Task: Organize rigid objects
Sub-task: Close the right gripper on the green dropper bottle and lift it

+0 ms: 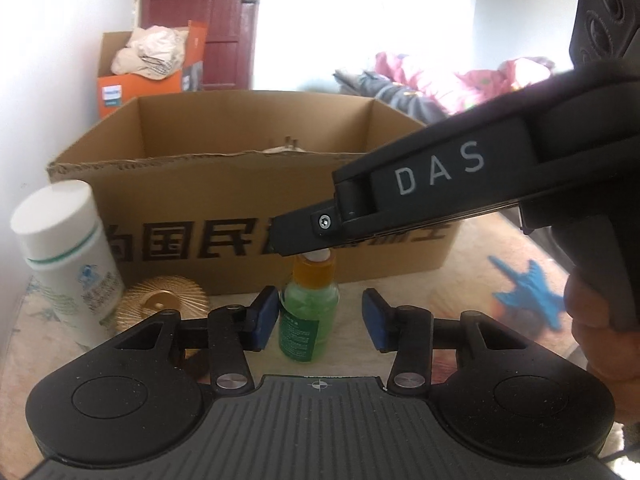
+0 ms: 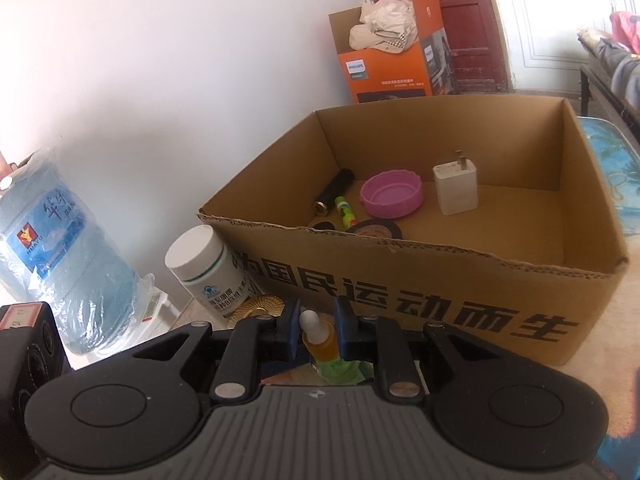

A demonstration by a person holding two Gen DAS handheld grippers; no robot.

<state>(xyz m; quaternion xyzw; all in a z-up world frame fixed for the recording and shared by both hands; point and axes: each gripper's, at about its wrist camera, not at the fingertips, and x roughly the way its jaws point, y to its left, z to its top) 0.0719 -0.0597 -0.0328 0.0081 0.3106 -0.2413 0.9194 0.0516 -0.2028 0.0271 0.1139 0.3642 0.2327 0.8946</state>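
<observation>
Two cardboard boxes: brown carton (image 2: 440, 292), orange carton (image 2: 384, 68). Two bottles on the table: green dropper bottle (image 1: 309, 312), white pill bottle (image 2: 208, 272). One gold fan-ribbed disc (image 1: 164, 304). One water jug (image 2: 60, 264). Inside the brown carton: one white charger (image 2: 456, 190), one pink lid (image 2: 392, 194), one black cylinder (image 2: 334, 196), one lip balm (image 2: 346, 212), one round compact (image 2: 374, 232).

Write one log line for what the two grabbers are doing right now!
right gripper: shut on small green dropper bottle's orange neck | left gripper: open around bottle, not pressing | brown cardboard box: behind
</observation>
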